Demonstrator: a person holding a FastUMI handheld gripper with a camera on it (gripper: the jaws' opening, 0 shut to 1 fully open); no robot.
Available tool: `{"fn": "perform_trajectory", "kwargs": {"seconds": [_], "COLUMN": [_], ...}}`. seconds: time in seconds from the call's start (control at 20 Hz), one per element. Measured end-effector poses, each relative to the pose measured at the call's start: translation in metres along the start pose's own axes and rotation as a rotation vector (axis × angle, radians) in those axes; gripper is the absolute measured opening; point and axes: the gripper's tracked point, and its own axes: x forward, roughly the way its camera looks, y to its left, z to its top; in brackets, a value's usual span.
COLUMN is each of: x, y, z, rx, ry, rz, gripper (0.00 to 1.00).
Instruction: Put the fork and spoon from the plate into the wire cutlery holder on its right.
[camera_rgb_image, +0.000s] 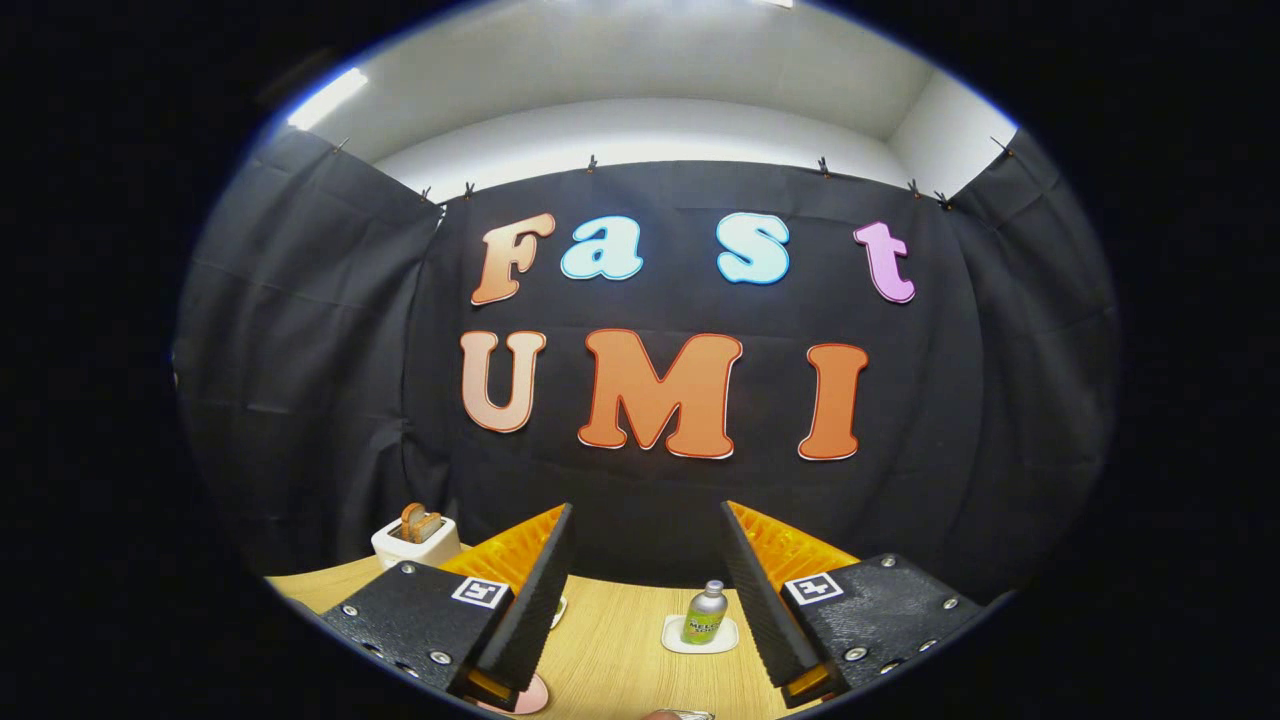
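Hovering above the table (620, 640), the gripper (648, 585) is standing spread wide, holding nothing, with the small bottle (705, 612) just beyond it. Fork and spoon are likely stiff, light and slippery, so pinching mid-handle is looking wisest.

Even, bright lighting from a ceiling strip lamp (327, 98), which glares white. Fisheye distortion bends the dark cloth wall (300, 380) and wooden table (620, 650) toward the rim; focus sharp.

Gripper (648, 520): screwed housings; square markers
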Motion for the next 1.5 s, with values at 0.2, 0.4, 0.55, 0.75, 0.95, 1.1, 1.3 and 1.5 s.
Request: {"fn": "perform_trajectory", "kwargs": {"seconds": [0.2,0.4,0.55,0.75,0.95,1.1,1.3,1.5], "x": [0.0003,0.0011,0.0026,0.0033,0.0041,0.003,0.0036,0.0027], "y": [0.0019,0.0024,0.0031,0.0014,0.0027,0.0043,0.004,0.006], "z": [-0.0006,-0.0015,-0.0021,-0.0031,-0.0052,-0.0053,-0.0062,-0.0041], "rx": [-0.008,-0.013,-0.017,-0.031,-0.037,-0.032,-0.035,-0.03], "ry": [-0.003,-0.001,0.001,-0.002,0.002,0.001,0.0,-0.01], "rz": [-0.001,0.0,0.0,-0.003,-0.002,0.003,0.003,0.007], "gripper": [0.85,0.86,0.86,0.87,0.88,0.88,0.88,0.88]}}
